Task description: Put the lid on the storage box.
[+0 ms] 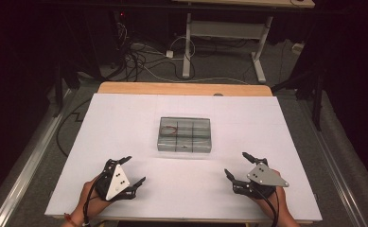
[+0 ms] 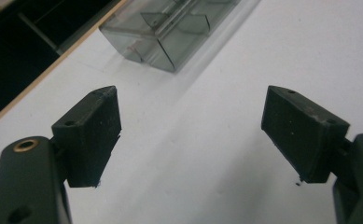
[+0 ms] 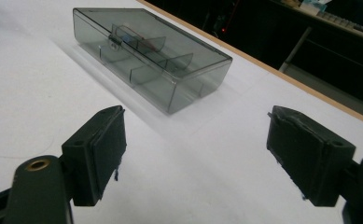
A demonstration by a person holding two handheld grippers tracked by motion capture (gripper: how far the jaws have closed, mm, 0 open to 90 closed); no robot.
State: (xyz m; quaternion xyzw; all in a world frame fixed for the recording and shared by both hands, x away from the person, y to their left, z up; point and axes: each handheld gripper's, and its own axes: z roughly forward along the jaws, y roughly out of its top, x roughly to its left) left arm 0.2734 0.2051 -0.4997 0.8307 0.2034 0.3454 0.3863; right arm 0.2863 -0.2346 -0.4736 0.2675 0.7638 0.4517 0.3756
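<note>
I see the clear compartment box (image 1: 185, 135) lying flat with its lid closed on the white sheet (image 1: 125, 118), roughly mid-sheet. It's smoke-tinted plastic with inner dividers making small cells. There's a thin red loop (image 1: 170, 130) in the cell at the box's far-left corner; I can't tell what it is. A small latch sits on the box's near long wall.

Left gripper (image 1: 133, 171): on my side of the box and off to its left, well apart from it. Jaws spread wide, nothing between them. In the left gripper view the pads (image 2: 93, 135) hover over bare sheet, and one corner of the box (image 2: 163, 32) shows up ahead.

Right gripper (image 1: 236, 164): on my side of the box and off to its right, also well apart. Jaws spread wide, empty. The right gripper view looks along the box (image 3: 156, 60) from one end: lid flush, latch (image 3: 115, 41) on the long side wall, dividers visible through the plastic. Right pads (image 3: 102, 154) have frayed edges.

Both grippers sit about level with each other, box between and beyond them. Neither touches the box.

The wooden table edge (image 1: 181, 88) shows past the box's far side, beyond the sheet.
</note>
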